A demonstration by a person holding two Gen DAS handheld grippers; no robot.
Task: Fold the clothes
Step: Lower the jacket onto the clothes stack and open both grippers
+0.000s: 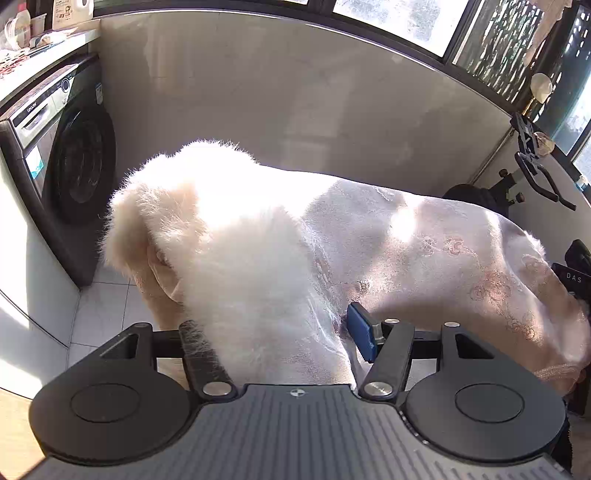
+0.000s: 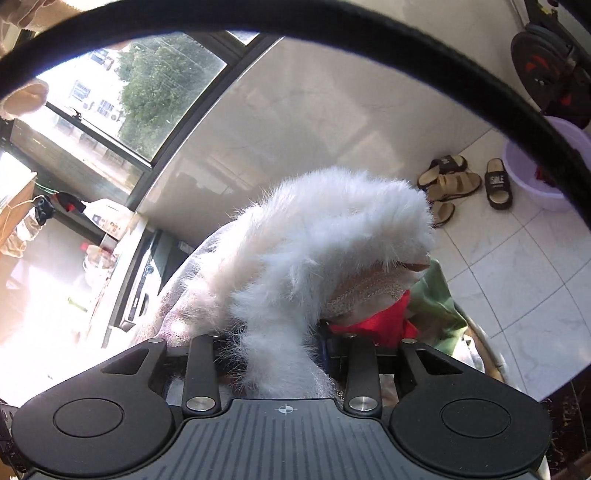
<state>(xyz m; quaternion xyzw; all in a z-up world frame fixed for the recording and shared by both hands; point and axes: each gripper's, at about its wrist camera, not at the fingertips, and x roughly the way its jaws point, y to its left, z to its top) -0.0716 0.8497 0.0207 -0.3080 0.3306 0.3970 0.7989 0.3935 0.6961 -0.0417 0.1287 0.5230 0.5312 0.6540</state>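
Observation:
A garment with white fur lining and a pale pink embroidered outer (image 1: 424, 258) hangs in the air, stretched between my two grippers. My left gripper (image 1: 280, 332) is shut on one edge of it; the fur (image 1: 229, 236) covers the left finger and only the blue pad (image 1: 361, 336) of the right finger shows. In the right wrist view my right gripper (image 2: 277, 343) is shut on another fur-trimmed edge (image 2: 317, 243); both fingertips are hidden in the fur.
A washing machine (image 1: 62, 177) stands at the left by a grey wall. An exercise bike (image 1: 532, 162) is at the right. Below the right gripper is a basket with red and green clothes (image 2: 413, 314), slippers (image 2: 465, 184) and a purple basin (image 2: 535, 173) on tiled floor. A black cable (image 2: 332, 33) arcs close to the lens.

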